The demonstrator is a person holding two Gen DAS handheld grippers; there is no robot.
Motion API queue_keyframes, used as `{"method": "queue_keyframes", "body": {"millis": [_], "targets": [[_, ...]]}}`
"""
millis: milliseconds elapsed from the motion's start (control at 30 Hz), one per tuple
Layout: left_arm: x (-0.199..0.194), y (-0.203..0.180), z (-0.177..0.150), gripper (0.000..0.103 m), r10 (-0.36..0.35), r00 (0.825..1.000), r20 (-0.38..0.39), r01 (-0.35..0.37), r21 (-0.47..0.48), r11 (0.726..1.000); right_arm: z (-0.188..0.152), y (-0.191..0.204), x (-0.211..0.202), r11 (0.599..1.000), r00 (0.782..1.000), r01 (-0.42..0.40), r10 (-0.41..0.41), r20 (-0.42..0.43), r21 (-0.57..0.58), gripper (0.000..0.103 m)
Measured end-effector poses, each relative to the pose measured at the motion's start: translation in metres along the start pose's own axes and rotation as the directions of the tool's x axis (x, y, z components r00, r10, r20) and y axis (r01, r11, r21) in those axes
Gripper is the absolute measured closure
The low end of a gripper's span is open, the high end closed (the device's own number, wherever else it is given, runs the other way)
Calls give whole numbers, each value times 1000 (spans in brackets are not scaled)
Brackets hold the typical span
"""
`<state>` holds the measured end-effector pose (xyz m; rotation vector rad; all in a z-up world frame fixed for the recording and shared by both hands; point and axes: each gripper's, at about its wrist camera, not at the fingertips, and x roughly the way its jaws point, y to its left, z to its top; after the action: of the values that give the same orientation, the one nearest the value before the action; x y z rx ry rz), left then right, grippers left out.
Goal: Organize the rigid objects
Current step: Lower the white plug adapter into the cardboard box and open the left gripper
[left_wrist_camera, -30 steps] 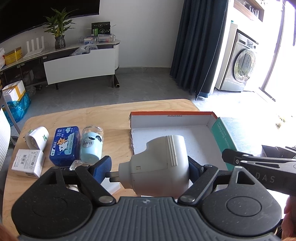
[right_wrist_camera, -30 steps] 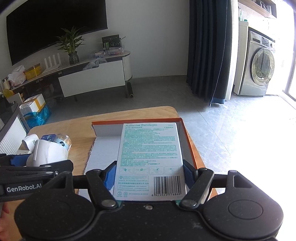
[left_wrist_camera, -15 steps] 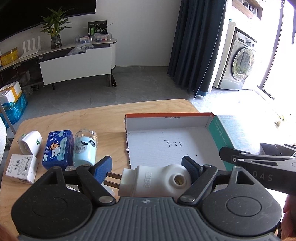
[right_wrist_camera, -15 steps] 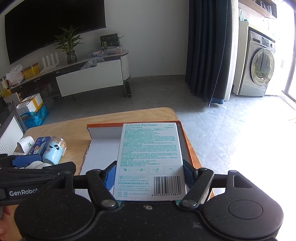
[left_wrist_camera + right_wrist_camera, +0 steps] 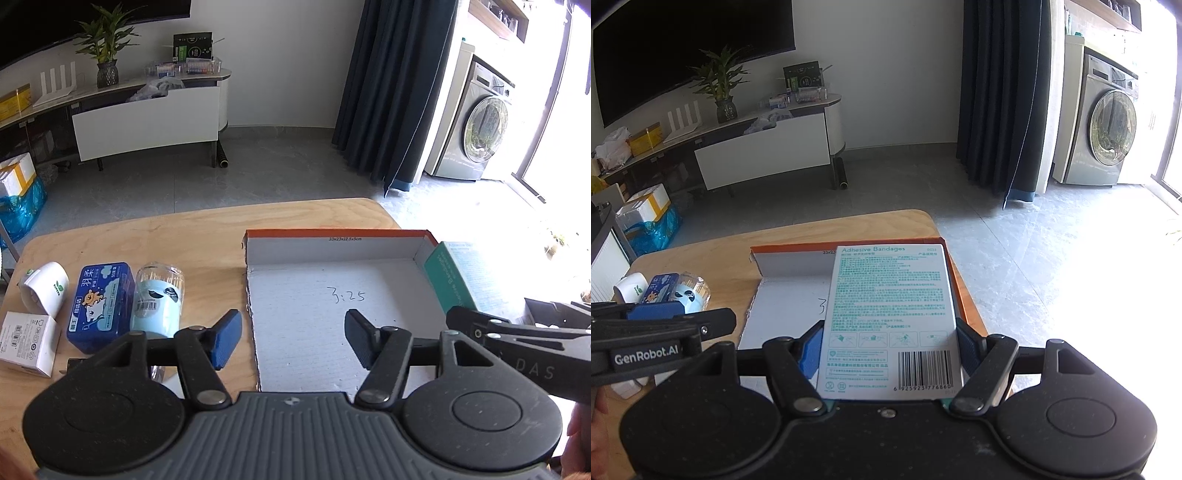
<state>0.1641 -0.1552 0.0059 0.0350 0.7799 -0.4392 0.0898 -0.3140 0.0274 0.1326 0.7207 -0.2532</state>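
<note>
Left tongs (image 5: 291, 338) are hanging released over the tray (image 5: 332, 247); right tongs (image 5: 888, 349) are grasping the bandage box (image 5: 890, 314).

Matte black speckled housings with two round discs at 5 and 7 o'clock, silver pivot screws on angled black linkages. Left gripper (image 5: 291, 339): ribbed grey centre plate, blue-padded fingers (image 5: 226, 339). Right gripper (image 5: 888, 350): same black frame, blue pads on fingers (image 5: 809, 350). White "GenRobot.AI" lettering on one side bar, faint "DAS" on the other. Bare skin at frame edges.
</note>
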Motion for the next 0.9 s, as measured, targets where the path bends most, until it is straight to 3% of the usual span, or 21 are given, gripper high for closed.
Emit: {"method": "queue_keyframes", "body": {"millis": [133,200,267,400,467,633,733,833,900], "targets": [[-19,10,-12,28,-18,1000,-4,18,7,1000,-2,-5,-3,1000,1000,-8,8,-1,20,19],[-32,17,-26,14,-57,998,-21,57,12,998,-3,-7,-4,999,1000,-22,23,-4,29,19],[-42,21,-43,7,-71,996,-54,73,41,996,-6,-7,-6,999,1000,-26,26,-4,33,19],[-44,23,-71,4,-111,978,-175,114,7,993,-10,-7,-10,998,999,-35,35,0,48,19],[-35,13,-83,4,-100,970,-222,111,37,993,-11,-6,-11,997,999,-44,44,-1,56,19],[-11,-1,-94,4,-26,980,-198,48,108,993,-12,-2,-18,998,999,-51,50,7,48,19],[3,3,-93,11,3,986,-167,14,104,994,-13,-3,-21,997,999,-52,51,12,49,19],[11,11,-91,29,16,992,-126,-5,86,996,-13,-2,-23,997,998,-53,52,20,52,19],[13,13,-87,48,33,994,-109,-22,98,995,-13,-2,-24,997,998,-55,54,22,55,19]]}}
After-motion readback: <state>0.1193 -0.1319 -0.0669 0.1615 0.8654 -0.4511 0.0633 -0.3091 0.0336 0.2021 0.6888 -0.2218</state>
